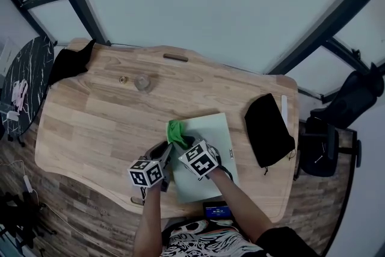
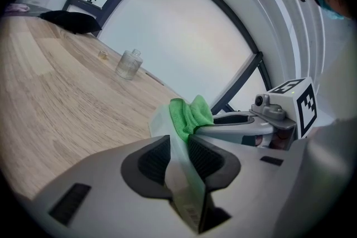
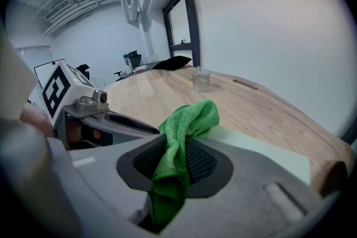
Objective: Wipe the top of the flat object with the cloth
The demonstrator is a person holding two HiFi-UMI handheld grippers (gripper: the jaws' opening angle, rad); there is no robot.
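device: small dark device (image 1: 216, 210) with a lit screen, at the near edge of the counter (image 1: 90, 123), just in front of the person.
left hand-held gripper: left hand-held gripper (image 2: 178, 142) has its jaws pressed together on the thin left edge of the flat object (image 1: 210, 129); the pale sheet runs straight through between the two ribbed pads.
right hand-held gripper: right hand-held gripper (image 3: 177, 147) sits just beside the left one, over the flat object; its jaws are pinching the cloth (image 3: 188, 119), which hangs down between the pads and bunches up past the tips.
flat object: pale green, thin, rectangular; lies on the near middle of the wooden counter, with its near part under the two grippers and its far right part bare.
cloth: bright green, crumpled; its free end rests on the far left corner of the flat object, just ahead of both grippers.
pouch: black pouch (image 1: 269, 129) lies on the counter to the right of the flat object, apart from it.
jar: small clear glass jar (image 1: 142, 82) stands upright farther back on the left, with a small brass-coloured piece (image 1: 123, 79) just beside it.
slot: a dark oblong slot (image 1: 175, 57) in the counter near its far edge.
black fabric: black fabric (image 1: 69, 63) is draped over the far left corner of the counter.
beyond the counter: dark round side table (image 1: 27, 81) on the left, black chair (image 1: 355, 96) on the right.
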